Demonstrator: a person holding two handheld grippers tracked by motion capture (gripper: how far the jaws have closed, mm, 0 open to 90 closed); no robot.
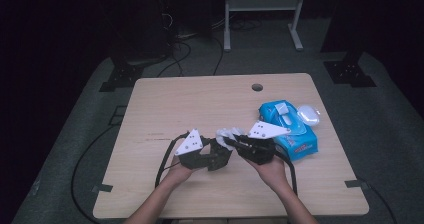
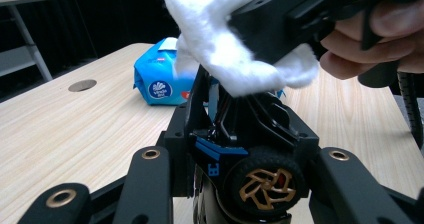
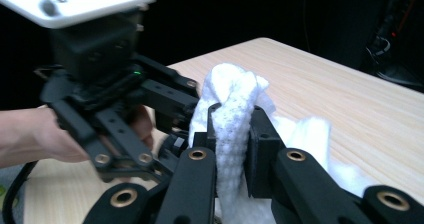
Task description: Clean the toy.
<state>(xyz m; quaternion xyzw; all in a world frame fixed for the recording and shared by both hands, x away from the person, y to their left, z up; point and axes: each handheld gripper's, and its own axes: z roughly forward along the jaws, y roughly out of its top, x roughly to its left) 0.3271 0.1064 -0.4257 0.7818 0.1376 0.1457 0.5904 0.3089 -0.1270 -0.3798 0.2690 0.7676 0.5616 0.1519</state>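
The person stands at the near edge of the table (image 1: 165, 104) with both grippers raised together just above the middle of its near half. The left gripper (image 2: 225, 184) is clenched on a small black toy car (image 2: 250, 134), blue trim and a gold-spoked wheel (image 2: 264, 182) showing between its jaws. The right gripper (image 3: 232, 129) is clamped tight on a bunched white wipe (image 3: 232, 99), which it presses down onto the top of the car from the right.

So the work looks to be well under way: 1 wipe is already out of the blue wipe pack (image 1: 292, 129), which lies on the table just to the right of the hands, its flap open and a clear lid (image 1: 308, 115) at its far right corner. The cloth is touching the car's upper body, so I judge this to be the cleaning itself and not the lead-up to it.

What is left, as far as I can tell, is the rest of the rubbing over the car's other faces, then putting the car and the used wipe down. How clean the car is already I cannot tell; its dark body shows no obvious dirt from here.
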